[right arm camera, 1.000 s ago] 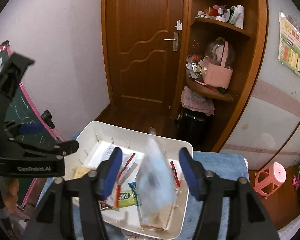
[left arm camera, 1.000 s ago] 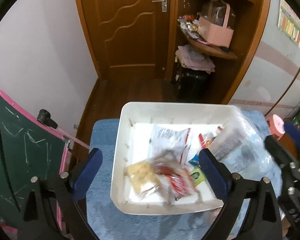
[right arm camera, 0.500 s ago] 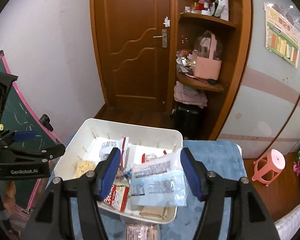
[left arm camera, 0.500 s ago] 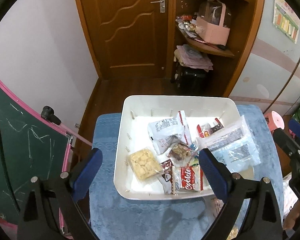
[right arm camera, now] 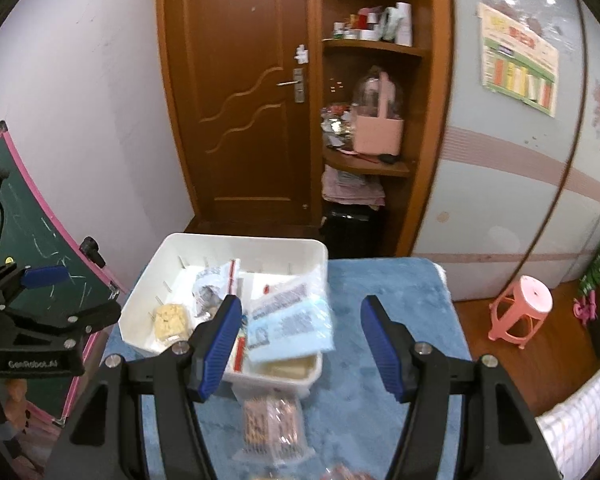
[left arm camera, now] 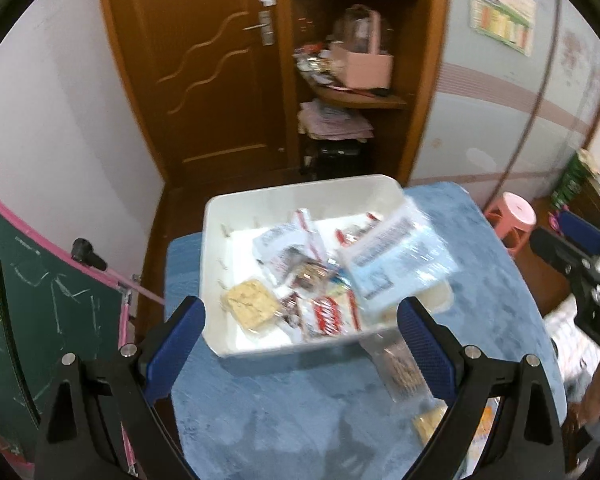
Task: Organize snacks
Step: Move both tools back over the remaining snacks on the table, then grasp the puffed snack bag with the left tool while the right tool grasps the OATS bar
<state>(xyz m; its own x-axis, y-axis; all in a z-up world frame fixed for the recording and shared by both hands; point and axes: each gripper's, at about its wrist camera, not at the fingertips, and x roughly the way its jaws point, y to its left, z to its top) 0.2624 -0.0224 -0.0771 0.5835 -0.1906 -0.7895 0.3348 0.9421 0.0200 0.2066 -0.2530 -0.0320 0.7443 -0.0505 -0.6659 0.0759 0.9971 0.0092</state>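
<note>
At nine o'clock the left gripper hangs with jaws wide apart and empty. The white bin of snacks sits on the blue counter; a pale blue packet overhangs its three o'clock rim. The right gripper is likewise spread, holding nothing.

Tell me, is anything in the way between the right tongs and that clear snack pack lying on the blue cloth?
Nothing visible is. The right tongs stand open and empty, and the clear snack pack lies just below them on the blue cloth, in front of the white bin.
</note>
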